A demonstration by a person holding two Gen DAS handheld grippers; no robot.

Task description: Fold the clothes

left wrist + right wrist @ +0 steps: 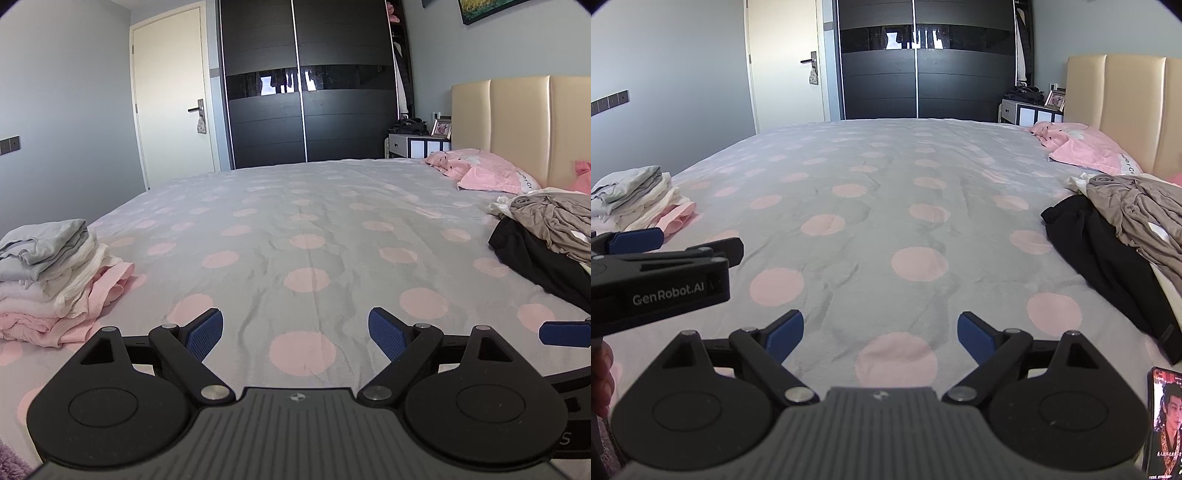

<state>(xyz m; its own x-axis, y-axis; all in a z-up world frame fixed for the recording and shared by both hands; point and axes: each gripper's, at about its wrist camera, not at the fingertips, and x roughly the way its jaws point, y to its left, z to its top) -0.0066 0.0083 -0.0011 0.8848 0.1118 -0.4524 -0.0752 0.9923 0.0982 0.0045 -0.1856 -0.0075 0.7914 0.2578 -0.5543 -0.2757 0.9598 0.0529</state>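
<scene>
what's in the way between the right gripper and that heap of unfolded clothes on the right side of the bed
Nothing visible. The right gripper is open and empty over bare dotted bedsheet, and the heap, a black garment with a taupe garment on top, lies ahead to its right across open sheet. A phone sits near the gripper's right side, off that line.
</scene>
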